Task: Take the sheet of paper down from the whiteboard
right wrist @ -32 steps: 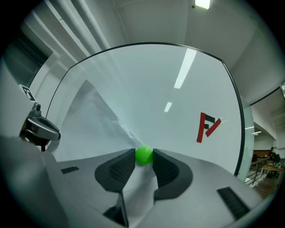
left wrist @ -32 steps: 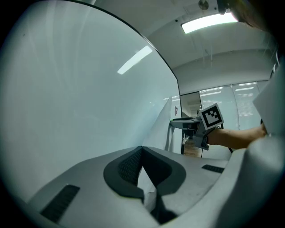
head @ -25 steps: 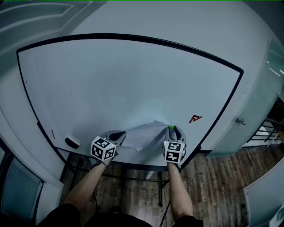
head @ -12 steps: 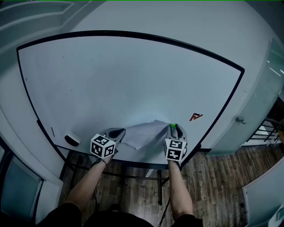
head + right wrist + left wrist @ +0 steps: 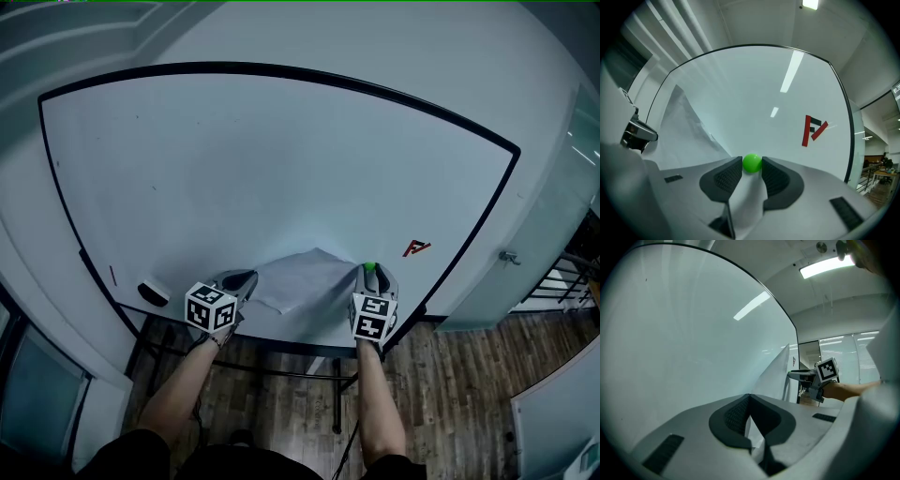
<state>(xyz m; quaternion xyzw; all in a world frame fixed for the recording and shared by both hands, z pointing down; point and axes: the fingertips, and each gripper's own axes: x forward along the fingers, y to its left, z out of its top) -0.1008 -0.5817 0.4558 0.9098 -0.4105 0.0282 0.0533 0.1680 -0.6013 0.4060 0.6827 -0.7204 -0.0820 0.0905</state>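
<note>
The sheet of paper [image 5: 305, 278], low at the frame's centre, bulges off the whiteboard [image 5: 281, 159] with the left tool [image 5: 749, 395] closed on its edge, while the right tool [image 5: 372, 274] pinches the green magnet [image 5: 752, 162] pinning its other corner, so pulling that magnet free looks like the next move.

there is one whiteboard [image 5: 234, 159], one sheet of paper [image 5: 305, 279], one green ball [image 5: 370, 267], one red-and-black logo [image 5: 414, 248], one dark eraser [image 5: 153, 294], and two grippers, a left gripper [image 5: 749, 401] and a right gripper [image 5: 751, 164], each with one marker cube [image 5: 211, 309].
</note>
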